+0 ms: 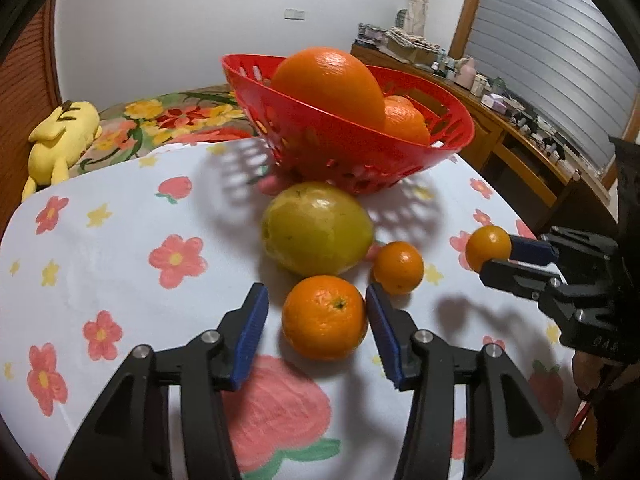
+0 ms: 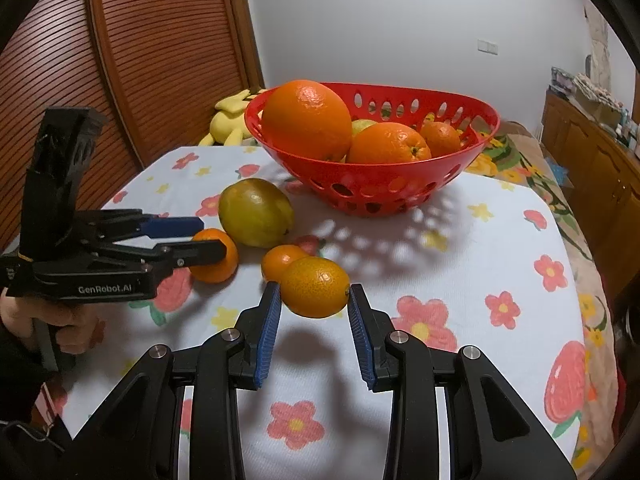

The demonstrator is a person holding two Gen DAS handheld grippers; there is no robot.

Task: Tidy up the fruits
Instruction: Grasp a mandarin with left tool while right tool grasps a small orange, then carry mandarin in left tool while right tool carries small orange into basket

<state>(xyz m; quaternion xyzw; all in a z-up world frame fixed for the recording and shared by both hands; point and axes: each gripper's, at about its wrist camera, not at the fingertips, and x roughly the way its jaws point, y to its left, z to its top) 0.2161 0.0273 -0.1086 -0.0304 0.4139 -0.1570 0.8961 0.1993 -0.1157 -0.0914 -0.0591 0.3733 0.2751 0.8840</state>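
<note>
An orange [image 1: 324,318] rests on the flowered cloth between the blue pads of my left gripper [image 1: 316,296], which is open; a gap shows beside the left pad. The right wrist view shows that gripper [image 2: 212,237] around the same orange [image 2: 212,268]. My right gripper [image 2: 315,288] is shut on a small yellow-orange citrus [image 2: 314,286], held above the cloth with its shadow below; the left wrist view shows this gripper [image 1: 500,254] and citrus [image 1: 488,248] at the right. A green-yellow fruit [image 1: 316,228] and a small mandarin [image 1: 398,266] lie before the red basket [image 1: 348,148].
The red basket [image 2: 372,184] holds a large orange [image 2: 306,120] and other oranges. A yellow plush toy [image 1: 60,136] lies behind the table on a flowered blanket. A wooden door [image 2: 160,60] stands at the left, a cluttered wooden desk [image 1: 520,132] at the right.
</note>
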